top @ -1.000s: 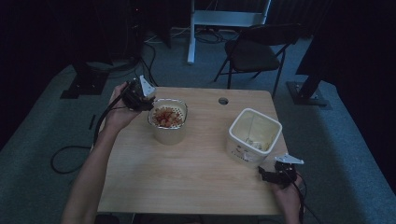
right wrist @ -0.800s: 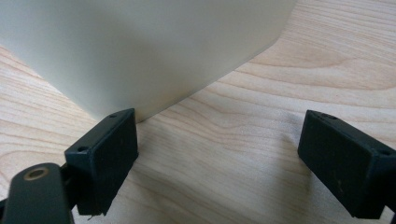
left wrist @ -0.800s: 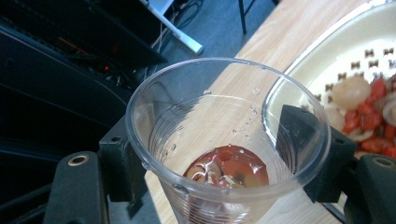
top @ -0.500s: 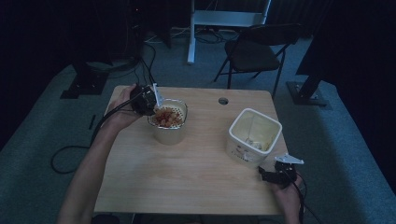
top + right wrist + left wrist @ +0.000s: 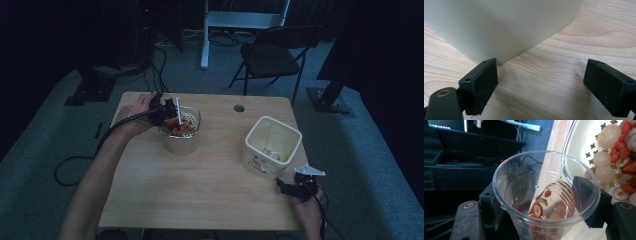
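My left gripper (image 5: pixel 165 112) is shut on a clear plastic cup (image 5: pixel 546 185) at the left rim of a pale bowl (image 5: pixel 181 144). Its jaws have just closed a little further on the cup. The cup is tilted toward the bowl (image 5: pixel 574 145), and a few red and pale fruit pieces (image 5: pixel 539 208) lie in its bottom. Pale round fruits and red berries (image 5: pixel 607 157) sit in the bowl. My right gripper (image 5: pixel 286 186) rests open on the table near the right front corner. Its jaws (image 5: pixel 541 82) have nothing between them, just in front of a white square tub (image 5: pixel 499 25).
The white tub (image 5: pixel 260 160) stands at the table's right. A cable hole (image 5: pixel 239 108) is in the wooden top near the far edge. A folding chair (image 5: pixel 272 55) and stand legs are on the carpet beyond the table.
My left gripper has moved right with the cup, from beside the bowl to over its left rim. The right gripper has stayed still.
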{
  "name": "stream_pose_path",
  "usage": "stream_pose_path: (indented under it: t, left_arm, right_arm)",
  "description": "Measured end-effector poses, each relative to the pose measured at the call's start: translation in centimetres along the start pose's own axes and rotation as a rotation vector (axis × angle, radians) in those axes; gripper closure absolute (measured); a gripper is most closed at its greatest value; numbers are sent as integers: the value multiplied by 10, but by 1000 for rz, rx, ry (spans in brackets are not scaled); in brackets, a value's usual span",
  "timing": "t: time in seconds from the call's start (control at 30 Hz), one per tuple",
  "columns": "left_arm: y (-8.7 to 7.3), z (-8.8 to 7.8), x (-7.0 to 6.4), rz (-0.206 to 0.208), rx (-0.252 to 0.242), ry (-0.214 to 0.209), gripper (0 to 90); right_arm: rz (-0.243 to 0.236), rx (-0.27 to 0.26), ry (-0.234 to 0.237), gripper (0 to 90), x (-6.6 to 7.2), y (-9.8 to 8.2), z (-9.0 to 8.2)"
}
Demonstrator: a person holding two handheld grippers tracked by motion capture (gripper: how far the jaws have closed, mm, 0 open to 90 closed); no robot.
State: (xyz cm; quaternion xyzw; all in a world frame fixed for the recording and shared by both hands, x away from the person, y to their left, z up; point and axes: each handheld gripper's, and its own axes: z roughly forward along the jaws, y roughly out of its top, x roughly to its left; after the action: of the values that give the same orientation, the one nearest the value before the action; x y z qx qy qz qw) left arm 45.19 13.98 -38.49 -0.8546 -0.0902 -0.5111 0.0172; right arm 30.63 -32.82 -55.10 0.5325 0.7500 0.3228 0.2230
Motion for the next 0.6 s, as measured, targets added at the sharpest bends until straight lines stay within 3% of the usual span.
stream_pose_path:
  t: [0.03, 0.07, 0.23, 0.43, 0.53, 0.6]
  left_arm:
    - [0, 0, 0, 0, 0, 0, 317]
    - [1, 0, -3, 40, 17, 16, 317]
    - [9, -4, -4, 73, 13, 24, 319]
    - [11, -3, -4, 139, 49, 50, 322]
    - [14, -7, -4, 183, 41, 73, 322]
    - [16, -8, -4, 179, 35, 72, 323]
  right_arm:
    - [0, 0, 0, 118, 0, 0, 0]
    - [0, 0, 0, 117, 0, 0, 0]
    - [-1, 0, 0, 117, 0, 0, 0]
    - [0, 0, 0, 117, 0, 0, 0]
    - [1, 0, 0, 117, 0, 0, 0]
    - [0, 0, 0, 117, 0, 0, 0]
